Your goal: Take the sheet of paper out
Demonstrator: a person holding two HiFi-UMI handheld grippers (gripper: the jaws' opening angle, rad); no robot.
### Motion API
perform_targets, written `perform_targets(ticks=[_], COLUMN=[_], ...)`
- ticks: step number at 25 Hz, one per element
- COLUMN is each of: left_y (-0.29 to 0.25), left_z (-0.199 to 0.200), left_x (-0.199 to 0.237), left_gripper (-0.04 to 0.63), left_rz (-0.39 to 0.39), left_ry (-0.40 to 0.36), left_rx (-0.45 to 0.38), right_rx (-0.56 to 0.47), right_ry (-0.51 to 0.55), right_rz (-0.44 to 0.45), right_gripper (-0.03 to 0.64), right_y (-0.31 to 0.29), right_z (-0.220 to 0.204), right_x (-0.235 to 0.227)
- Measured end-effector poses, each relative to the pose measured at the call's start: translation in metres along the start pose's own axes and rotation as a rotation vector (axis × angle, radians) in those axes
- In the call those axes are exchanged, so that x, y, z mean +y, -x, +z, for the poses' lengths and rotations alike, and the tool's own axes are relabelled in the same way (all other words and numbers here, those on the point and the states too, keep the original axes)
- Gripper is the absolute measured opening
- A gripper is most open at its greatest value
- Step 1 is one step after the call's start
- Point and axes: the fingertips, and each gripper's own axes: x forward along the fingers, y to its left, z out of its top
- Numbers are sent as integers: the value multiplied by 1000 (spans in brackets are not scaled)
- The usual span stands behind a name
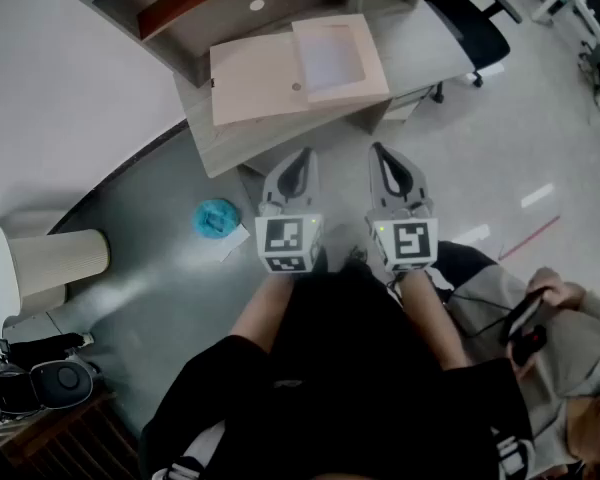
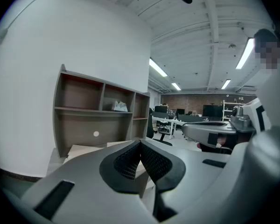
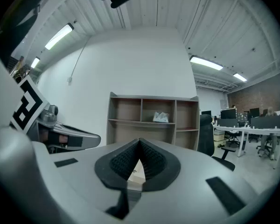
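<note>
In the head view a pale sheet of paper [image 1: 328, 53] lies inside a shallow wooden frame [image 1: 365, 80], which rests on a light wooden board [image 1: 252, 83] on the desk [image 1: 230, 143]. My left gripper [image 1: 305, 154] and right gripper [image 1: 377, 149] hang side by side in front of the desk's near edge, short of the board. Both are shut with nothing between the jaws. The left gripper view has the closed tips [image 2: 140, 143] pointing toward the desk shelf [image 2: 100, 115]. Along the right gripper's closed tips [image 3: 139, 140] I see the same shelf [image 3: 151, 120].
An open shelf unit [image 1: 220, 3] stands at the back of the desk, with a crumpled white thing [image 3: 161, 117] in one bay. On the floor lie a blue object [image 1: 216, 218] and a white scrap [image 1: 233, 243]. An office chair [image 1: 475, 23] is at right, a cylindrical appliance [image 1: 55, 261] at left, a seated person [image 1: 540, 318] lower right.
</note>
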Motion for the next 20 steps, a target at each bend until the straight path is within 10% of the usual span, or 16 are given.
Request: perform_targets(ticks=[20], left_y=[-42], left_z=[-20], left_x=[70], left_gripper=[44], left_rz=[-124], left_ry=[69], left_rx=[118], right_rx=[73], right_ry=[-20], right_rz=[-52], right_gripper=[17], right_y=[-66], right_z=[-13], right_x=[38])
